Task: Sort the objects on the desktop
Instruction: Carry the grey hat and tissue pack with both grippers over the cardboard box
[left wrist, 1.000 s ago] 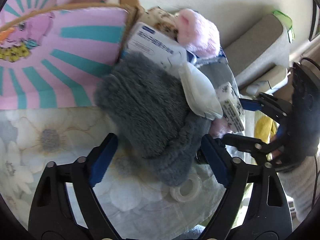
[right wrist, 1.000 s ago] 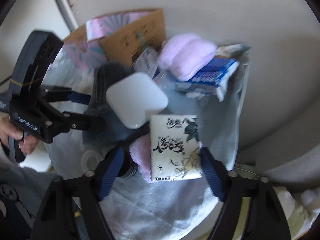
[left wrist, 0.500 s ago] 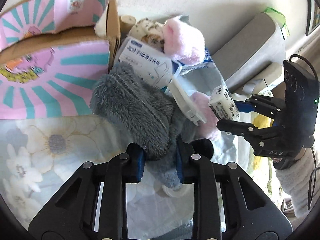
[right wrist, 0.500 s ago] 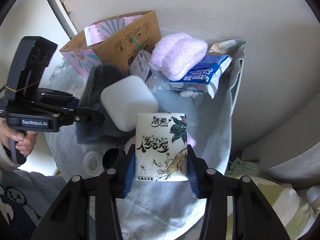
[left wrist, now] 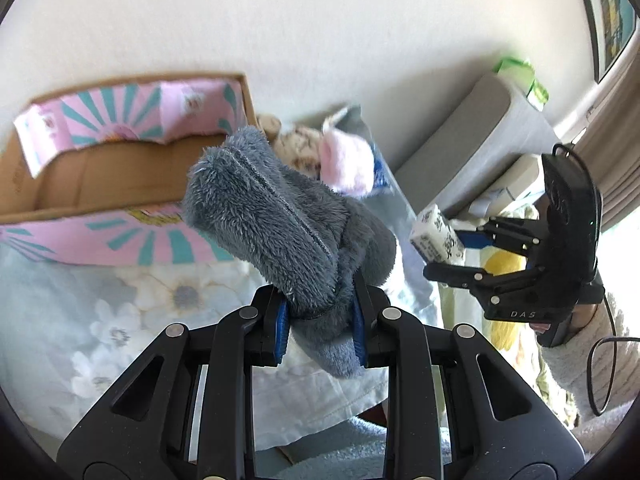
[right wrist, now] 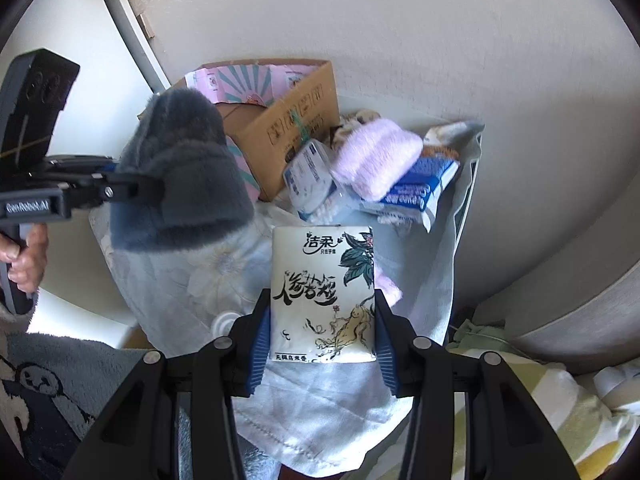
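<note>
The left gripper (left wrist: pixel 320 330) is clamped on a grey plush item (left wrist: pixel 280 220), its blue pads pressed into the fur on both sides; the bulk of the plush stands up and away from the fingertips, tilted toward the gripper's left, and it hangs clear of the floral cloth (left wrist: pixel 132 312) below. Beyond the plush and to the gripper's left sits an open cardboard box (left wrist: pixel 100 172) with a pink and teal sunburst print, its flaps folded out. Just past the plush lies a pink fluffy item (left wrist: pixel 344 164), with a blue packet touching it at its right. Off to this gripper's right, the right gripper (left wrist: pixel 452 250) is seen from the side, gripping a tissue pack (left wrist: pixel 438 238). From its own camera, the right gripper (right wrist: pixel 322 340) is closed on that tissue pack (right wrist: pixel 324 284), a white packet with ink-style leaves and lettering, pinched at its lower edges and rising upright ahead of the fingertips, above the cloth (right wrist: pixel 208 276). Ahead of it and slightly right lie the pink fluffy item (right wrist: pixel 376 160) on the blue packet (right wrist: pixel 416 192), with a clear wrapped pack (right wrist: pixel 312 180) beside them; the box (right wrist: pixel 292 120) stands further ahead to the left. Far to its left, a hand (right wrist: pixel 24 256) grips the left gripper's handle, the plush (right wrist: pixel 180 172) hanging in its pads.
</note>
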`<action>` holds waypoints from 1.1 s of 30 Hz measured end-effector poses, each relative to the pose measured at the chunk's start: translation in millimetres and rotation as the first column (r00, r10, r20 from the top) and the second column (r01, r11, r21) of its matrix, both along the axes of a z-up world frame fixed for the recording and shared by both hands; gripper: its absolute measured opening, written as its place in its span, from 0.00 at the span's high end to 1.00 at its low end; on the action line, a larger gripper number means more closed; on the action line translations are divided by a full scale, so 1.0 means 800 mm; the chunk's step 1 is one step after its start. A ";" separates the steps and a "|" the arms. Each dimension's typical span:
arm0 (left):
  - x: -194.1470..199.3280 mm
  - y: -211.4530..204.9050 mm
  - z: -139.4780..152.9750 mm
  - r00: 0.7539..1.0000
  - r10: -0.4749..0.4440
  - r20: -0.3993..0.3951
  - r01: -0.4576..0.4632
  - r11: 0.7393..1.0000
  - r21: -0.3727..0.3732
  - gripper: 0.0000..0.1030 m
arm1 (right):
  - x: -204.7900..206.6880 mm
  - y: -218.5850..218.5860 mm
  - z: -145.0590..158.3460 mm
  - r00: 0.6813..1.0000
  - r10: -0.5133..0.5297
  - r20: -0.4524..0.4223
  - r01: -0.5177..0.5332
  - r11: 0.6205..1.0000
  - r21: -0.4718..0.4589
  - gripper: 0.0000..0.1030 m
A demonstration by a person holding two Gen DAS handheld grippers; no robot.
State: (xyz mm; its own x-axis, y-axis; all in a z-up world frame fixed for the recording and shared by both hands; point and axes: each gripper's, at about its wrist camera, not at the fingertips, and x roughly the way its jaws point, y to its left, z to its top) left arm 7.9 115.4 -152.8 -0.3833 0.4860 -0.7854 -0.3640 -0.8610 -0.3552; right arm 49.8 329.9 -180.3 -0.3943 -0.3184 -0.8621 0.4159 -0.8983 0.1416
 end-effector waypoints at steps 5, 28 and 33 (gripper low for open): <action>0.003 -0.029 0.040 0.998 0.032 -0.052 -0.032 0.999 0.014 0.79 | -0.001 -0.015 0.033 1.000 -0.005 -0.021 0.006 1.000 0.029 0.59; -0.099 -0.184 0.106 0.985 0.141 -0.100 -0.143 0.990 -0.011 0.79 | -0.095 -0.171 0.128 0.992 0.045 -0.115 -0.039 0.998 0.051 0.59; -0.140 -0.205 0.084 0.990 0.141 -0.027 -0.143 0.988 -0.055 0.79 | -0.142 -0.201 0.115 0.998 0.010 -0.059 -0.007 0.999 0.040 0.59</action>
State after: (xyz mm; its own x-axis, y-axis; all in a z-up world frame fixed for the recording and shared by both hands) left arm -104.2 -48.8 -85.5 -0.4638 0.3802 -0.8002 -0.2441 -0.9231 -0.2971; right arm -63.9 168.8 -88.4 -0.4426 -0.2879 -0.8492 0.4301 -0.8992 0.0806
